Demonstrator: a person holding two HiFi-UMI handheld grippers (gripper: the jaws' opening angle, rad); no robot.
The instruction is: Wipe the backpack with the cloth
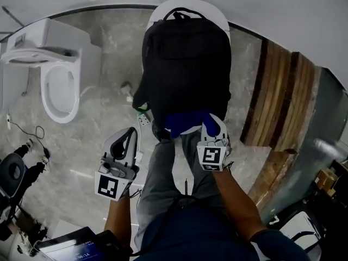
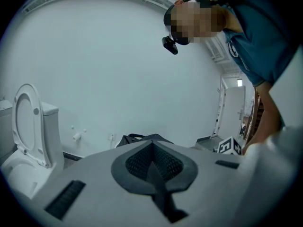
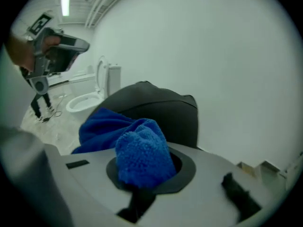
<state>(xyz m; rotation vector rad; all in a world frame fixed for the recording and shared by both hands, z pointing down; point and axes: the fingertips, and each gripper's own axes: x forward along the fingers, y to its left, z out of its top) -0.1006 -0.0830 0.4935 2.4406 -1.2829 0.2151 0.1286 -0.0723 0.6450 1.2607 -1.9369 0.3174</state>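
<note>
Underfoot, grey marble floor (image 1: 103, 107); toilet (image 1: 54, 80) left of backpack (image 1: 185, 69).

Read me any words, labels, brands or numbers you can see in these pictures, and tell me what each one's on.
No text can be read here.
On the screen at the head view's lower left: pale digits, too blurred to read.
On the tag at the backpack: too small to read.
On the shirt emblem: blurred.
On the marker cubes: square patterns only, no letters.
</note>
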